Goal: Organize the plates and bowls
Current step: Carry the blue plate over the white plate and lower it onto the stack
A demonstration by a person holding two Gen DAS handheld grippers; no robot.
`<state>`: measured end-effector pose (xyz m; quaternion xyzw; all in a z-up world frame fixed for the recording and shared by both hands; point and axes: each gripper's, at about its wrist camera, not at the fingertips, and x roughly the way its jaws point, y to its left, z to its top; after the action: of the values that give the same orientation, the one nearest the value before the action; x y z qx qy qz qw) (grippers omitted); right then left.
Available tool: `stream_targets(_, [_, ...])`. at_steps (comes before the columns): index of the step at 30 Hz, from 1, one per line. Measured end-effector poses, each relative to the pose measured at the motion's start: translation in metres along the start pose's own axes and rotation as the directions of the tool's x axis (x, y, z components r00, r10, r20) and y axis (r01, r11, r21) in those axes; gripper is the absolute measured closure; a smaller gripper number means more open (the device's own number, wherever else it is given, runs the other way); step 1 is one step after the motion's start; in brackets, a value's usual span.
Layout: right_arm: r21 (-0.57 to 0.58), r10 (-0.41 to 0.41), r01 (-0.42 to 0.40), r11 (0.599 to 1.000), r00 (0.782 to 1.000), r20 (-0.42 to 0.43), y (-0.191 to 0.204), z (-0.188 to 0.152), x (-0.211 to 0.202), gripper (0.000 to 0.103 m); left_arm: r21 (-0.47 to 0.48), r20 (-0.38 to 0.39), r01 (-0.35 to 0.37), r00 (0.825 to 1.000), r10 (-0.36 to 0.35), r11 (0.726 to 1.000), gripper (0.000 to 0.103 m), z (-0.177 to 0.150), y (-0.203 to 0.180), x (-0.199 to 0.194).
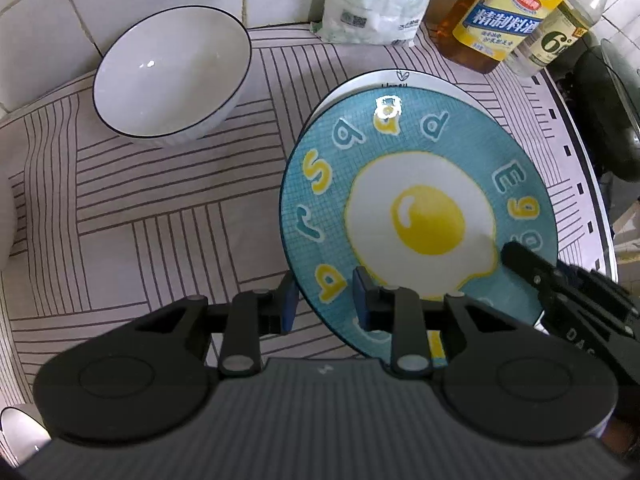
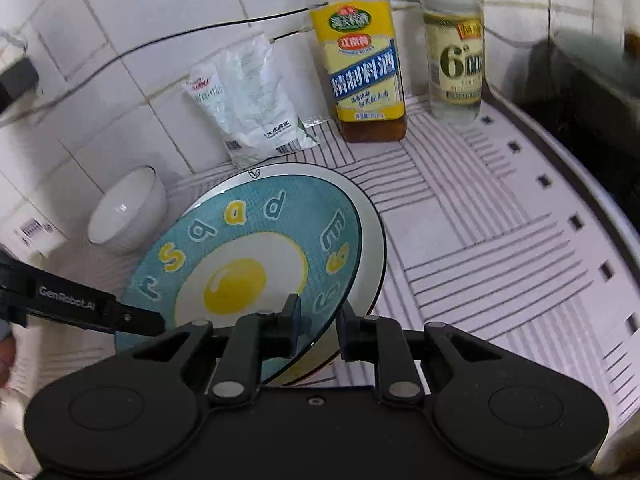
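Both grippers straddle blue plate [image 1: 416, 216] rim, left gripper [image 1: 324, 300] and right gripper [image 2: 318, 320] spread slightly, pads not clearly pinching. Risk: tilted plate slips, chips white plate [image 2: 376, 240] beneath.

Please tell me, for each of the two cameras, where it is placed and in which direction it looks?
Left wrist view: on the left tongs, looking steeply down at the blue egg plate and white bowl; its own fingers straddle the plate's rim, and the right tongs enter at the right.
Right wrist view: on the right tongs, looking down toward the tiled wall; its fingers straddle the plate's opposite rim, and the left tongs enter at the left.
Both share the plate, bowl, cooking wine bottle and striped mat.
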<state>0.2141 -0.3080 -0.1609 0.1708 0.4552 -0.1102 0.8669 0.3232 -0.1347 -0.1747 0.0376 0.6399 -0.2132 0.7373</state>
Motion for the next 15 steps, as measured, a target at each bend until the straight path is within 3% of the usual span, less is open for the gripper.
stream_targets(8, [-0.091, -0.085, 0.085, 0.992, 0.996, 0.005, 0.012, 0.003, 0.005, 0.072, -0.029, -0.006, 0.026, 1.0, -0.026, 0.999, 0.078, 0.0, 0.001, 0.005])
stream_targets(15, [-0.243, -0.193, 0.202, 0.949, 0.979, 0.064, 0.032, -0.005, 0.01, 0.063, -0.038, -0.014, 0.034, 0.999, -0.034, 0.999, 0.081, 0.0, 0.003, 0.003])
